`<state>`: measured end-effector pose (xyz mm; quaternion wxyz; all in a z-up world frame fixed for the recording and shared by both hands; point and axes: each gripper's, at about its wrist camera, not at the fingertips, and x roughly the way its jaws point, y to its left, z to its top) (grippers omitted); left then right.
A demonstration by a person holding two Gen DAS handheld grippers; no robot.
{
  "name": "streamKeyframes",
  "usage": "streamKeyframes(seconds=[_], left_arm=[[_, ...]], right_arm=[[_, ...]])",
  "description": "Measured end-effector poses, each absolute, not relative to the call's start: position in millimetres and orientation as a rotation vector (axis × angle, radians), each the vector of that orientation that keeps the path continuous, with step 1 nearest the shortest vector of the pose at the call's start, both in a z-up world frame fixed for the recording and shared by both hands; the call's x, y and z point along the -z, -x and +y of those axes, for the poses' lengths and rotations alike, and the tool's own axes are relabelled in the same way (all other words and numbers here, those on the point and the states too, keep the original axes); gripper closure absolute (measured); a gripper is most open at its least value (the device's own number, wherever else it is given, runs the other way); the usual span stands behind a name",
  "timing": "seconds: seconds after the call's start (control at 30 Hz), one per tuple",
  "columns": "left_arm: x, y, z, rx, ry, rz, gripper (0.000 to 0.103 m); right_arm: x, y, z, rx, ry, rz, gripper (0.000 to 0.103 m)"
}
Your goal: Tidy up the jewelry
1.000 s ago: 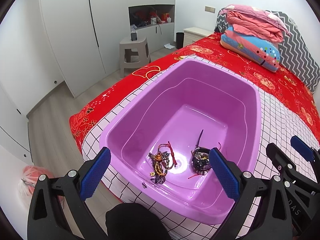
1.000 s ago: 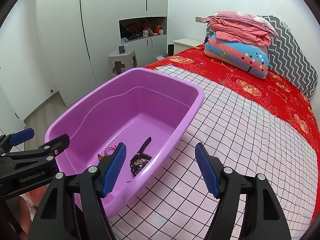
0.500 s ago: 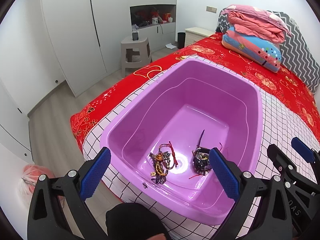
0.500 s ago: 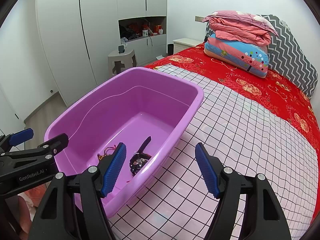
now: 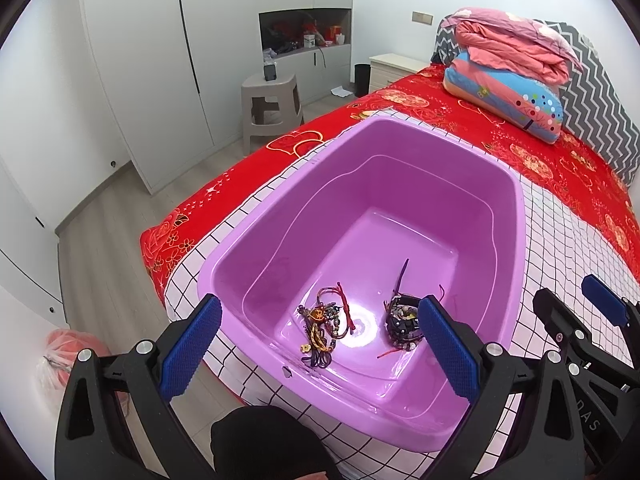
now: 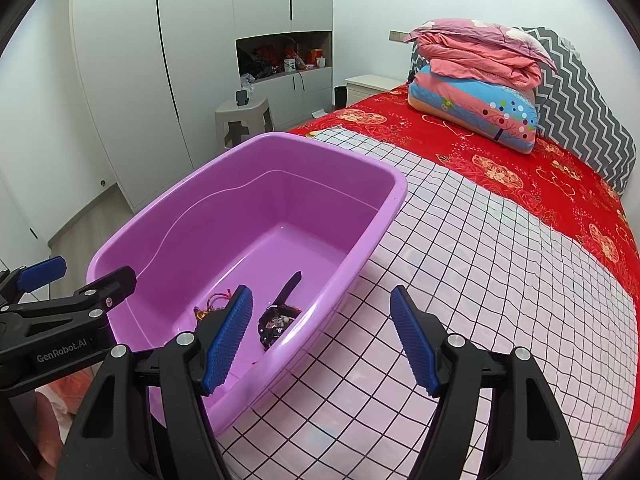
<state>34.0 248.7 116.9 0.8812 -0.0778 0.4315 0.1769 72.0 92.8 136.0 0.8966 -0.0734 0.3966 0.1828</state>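
Left wrist: jewelry [image 5: 324, 328] in purple tub [image 5: 360, 152]

White wardrobe doors [image 5: 132, 80] line the far wall, with a cluttered open niche [image 5: 306, 30] and a grey plastic stool [image 5: 272, 108] on the pale wood floor [image 5: 104, 248]. The bed [image 6: 520, 184] wears a red patterned sheet, with folded quilts [image 6: 476, 80] stacked against a grey zigzag headboard [image 6: 580, 108] beside a cream nightstand [image 6: 368, 84].

somebody's home bedroom, bed [image 6: 500, 168] in a red floral sheet, folded quilts [image 6: 476, 80] stacked by a zigzag headboard [image 6: 580, 112], white wardrobes [image 5: 152, 60], little nightstand [image 5: 394, 66], plastic stool [image 5: 272, 104]
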Motion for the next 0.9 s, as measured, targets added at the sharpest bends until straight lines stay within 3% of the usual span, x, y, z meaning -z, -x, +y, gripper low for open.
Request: streamKeyframes(seconds=[0.9], left_arm=[[-111.4,-36.2,248.2,-0.361,0.169,0.913,0.006]], right_arm=[[-129.4,-73.0,89.9,-0.381,0.148,0.827,0.035]])
